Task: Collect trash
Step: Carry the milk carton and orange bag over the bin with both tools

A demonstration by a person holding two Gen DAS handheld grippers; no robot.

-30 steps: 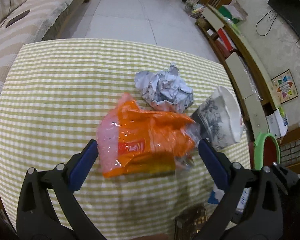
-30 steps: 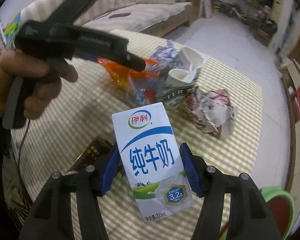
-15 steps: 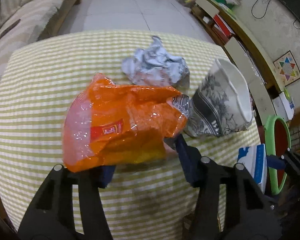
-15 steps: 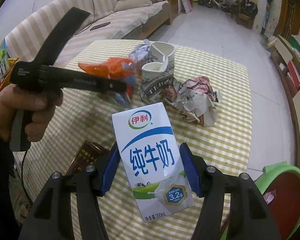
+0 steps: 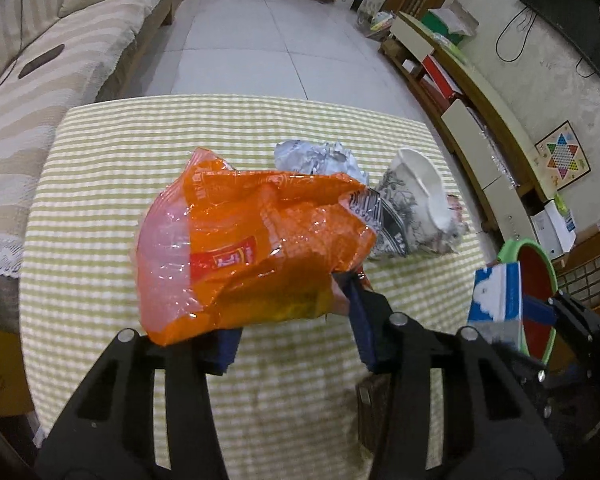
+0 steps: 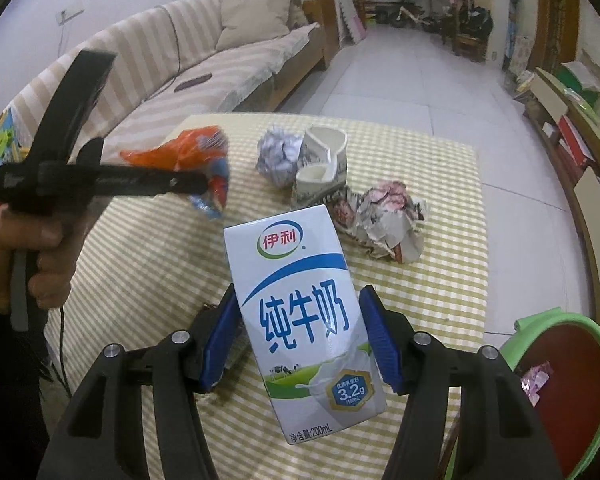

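Orange crinkled plastic fills your left gripper (image 5: 296, 316): its blue pads have just been closing and now pinch the snack wrapper (image 5: 252, 248) at its lower edge, the bag hanging clear above the checked tablecloth (image 5: 100, 184). Your left hand (image 6: 32, 248) wraps the handle at the side of the right view. Your right gripper (image 6: 296, 336) is clamped on the white-and-blue milk carton (image 6: 304, 312), a pad on either side, the carton tilted and held off the table. Beyond the wrapper, on the cloth, lie a grey crumpled paper ball (image 6: 278, 154), a torn printed paper cup (image 6: 320, 168) just beside it, and a larger wad of crumpled newspaper (image 6: 384, 224) touching the cup's base. A green-rimmed bin (image 6: 560, 392) with a dark red inside stands off the table's right edge, pink scraps in it.
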